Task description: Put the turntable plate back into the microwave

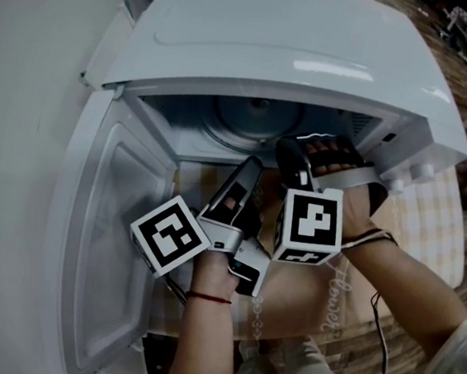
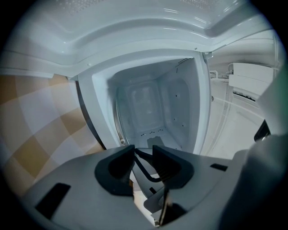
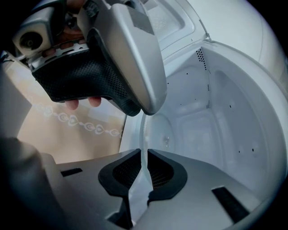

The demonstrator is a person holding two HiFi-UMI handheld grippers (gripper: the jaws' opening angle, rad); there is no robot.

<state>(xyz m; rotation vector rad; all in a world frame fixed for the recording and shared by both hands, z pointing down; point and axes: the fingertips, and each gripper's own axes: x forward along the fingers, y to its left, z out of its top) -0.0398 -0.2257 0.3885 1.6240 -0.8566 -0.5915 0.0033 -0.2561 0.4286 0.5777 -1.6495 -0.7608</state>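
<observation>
Turntable plate (image 3: 158, 131) of clear glass lies in the microwave (image 1: 285, 44) cavity, its near rim pinched between the right gripper's (image 3: 143, 155) pads. Just left of it, by the open door (image 1: 98, 238), the left gripper (image 2: 143, 162) has its jaws spread, clamping nothing.

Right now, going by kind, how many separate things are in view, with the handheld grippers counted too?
microwave: 1
turntable plate: 1
grippers: 2 (left gripper, jaws apart; right gripper, closed on the plate's edge)
checked tablecloth: 1
Total: 5
</observation>
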